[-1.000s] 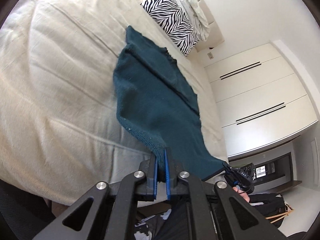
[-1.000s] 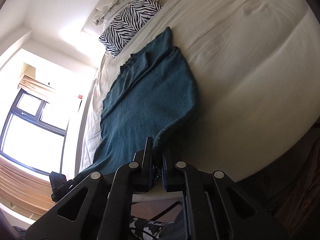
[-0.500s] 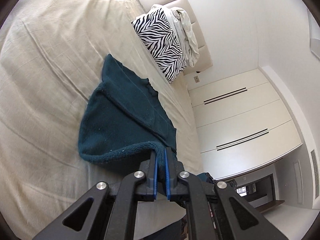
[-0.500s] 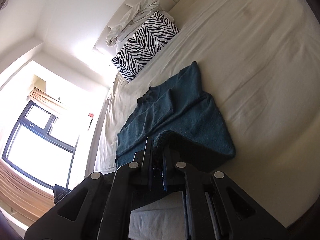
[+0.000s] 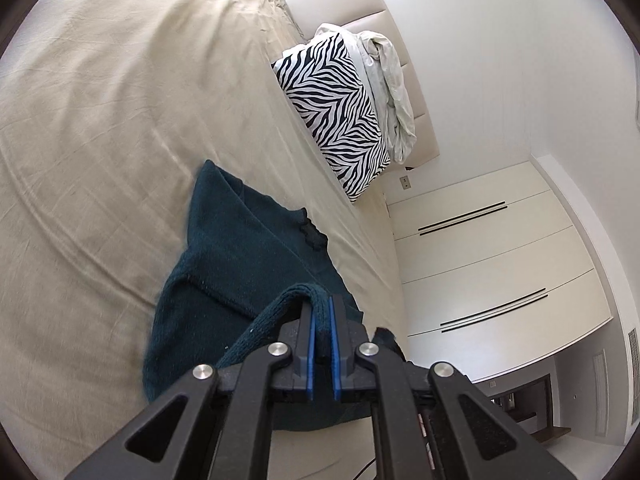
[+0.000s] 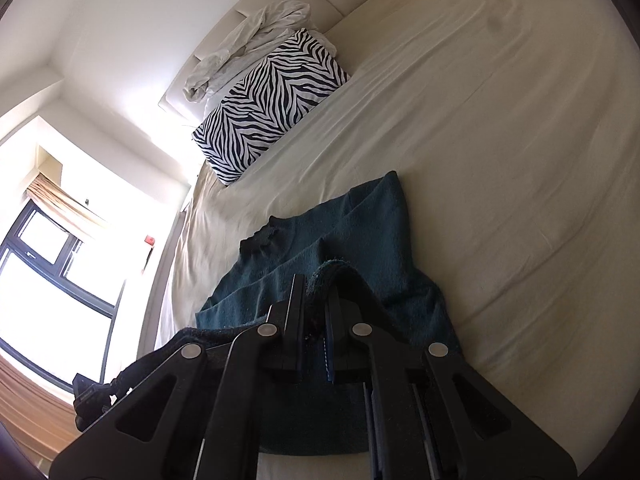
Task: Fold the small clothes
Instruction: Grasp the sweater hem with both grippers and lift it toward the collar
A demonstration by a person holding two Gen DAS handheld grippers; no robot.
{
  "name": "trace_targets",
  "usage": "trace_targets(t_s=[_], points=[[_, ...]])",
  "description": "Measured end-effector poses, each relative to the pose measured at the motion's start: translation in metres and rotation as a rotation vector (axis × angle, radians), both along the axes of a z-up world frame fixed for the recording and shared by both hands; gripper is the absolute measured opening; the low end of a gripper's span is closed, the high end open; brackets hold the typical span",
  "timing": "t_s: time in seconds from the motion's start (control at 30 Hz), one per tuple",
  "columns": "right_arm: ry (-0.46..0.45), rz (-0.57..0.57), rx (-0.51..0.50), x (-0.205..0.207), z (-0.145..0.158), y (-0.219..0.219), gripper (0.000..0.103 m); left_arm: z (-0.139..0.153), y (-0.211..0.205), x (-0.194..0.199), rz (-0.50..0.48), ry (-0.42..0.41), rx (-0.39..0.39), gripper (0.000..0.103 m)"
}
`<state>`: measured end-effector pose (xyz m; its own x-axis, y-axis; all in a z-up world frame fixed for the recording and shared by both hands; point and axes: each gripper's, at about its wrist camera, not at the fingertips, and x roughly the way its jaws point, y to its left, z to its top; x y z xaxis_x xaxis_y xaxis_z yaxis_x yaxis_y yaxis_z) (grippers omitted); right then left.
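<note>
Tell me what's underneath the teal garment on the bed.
The teal garment lies on the beige bed sheet, which shows all around it. Both grippers, left and right, hold its near hem lifted over the lower layer. Anything beneath that layer is covered.

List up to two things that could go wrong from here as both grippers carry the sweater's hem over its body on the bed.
1. The left gripper and right gripper each pinch only a thin strip of the teal knit sweater; the hem could slip out.
2. The dark collar lies bunched, so the fold may land uneven on the bed sheet.
</note>
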<state>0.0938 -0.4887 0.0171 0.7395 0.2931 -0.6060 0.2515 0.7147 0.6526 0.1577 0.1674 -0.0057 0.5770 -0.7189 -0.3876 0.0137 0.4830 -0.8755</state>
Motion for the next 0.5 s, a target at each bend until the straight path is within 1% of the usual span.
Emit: trace_targets(t_s=[0.2,0.37,0.5], points=[[0.026,-0.027,-0.033,0.053,-0.015,-0.009,0.006,-0.013,-0.009,0.053,0.019,0.026,0.037,0.007],[0.057,-0.040,-0.060,0.099,-0.032,-0.012,0.006,-0.032,-0.011,0.093,0.043,0.068,0.040,0.007],[0.084,-0.041,-0.080,0.133,-0.047,-0.013,0.006,-0.048,-0.013,0.123,0.054,0.101,0.072,0.007]])
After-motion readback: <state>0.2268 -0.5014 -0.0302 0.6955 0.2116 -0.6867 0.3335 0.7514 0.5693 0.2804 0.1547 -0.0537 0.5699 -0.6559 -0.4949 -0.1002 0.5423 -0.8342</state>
